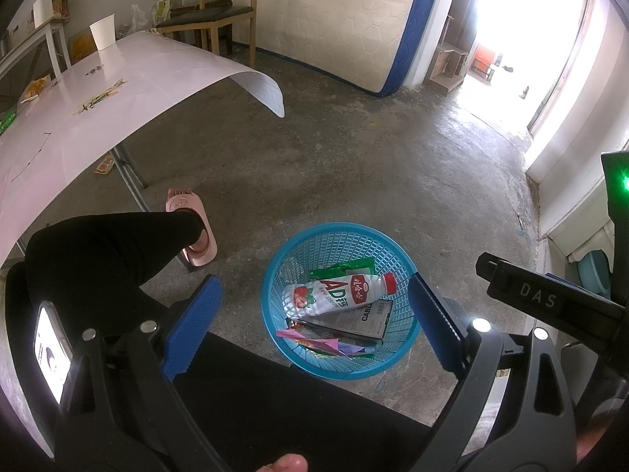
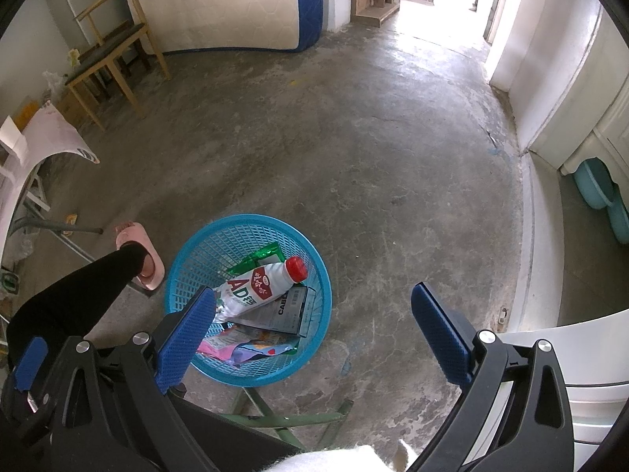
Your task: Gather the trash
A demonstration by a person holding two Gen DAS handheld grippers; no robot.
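While both claws are hovering empty: trash is piling up.
Basket [image 1: 275, 275]: sitting on the floor, holding bottle [image 1: 338, 291].
Left gripper [image 1: 314, 314]: gaping open.
Right gripper [image 2: 314, 330]: gaping open.
Risk: table [image 1: 118, 90] litter, far left, is getting overlooked.

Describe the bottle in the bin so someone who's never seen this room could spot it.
On the concrete floor sits a round blue mesh basket beside the person's pink slipper. Inside it, the bottle lies on its side on top of a dark flat box and crumpled wrappers. It is the only white item there, with a red cap and a red "AD" label.
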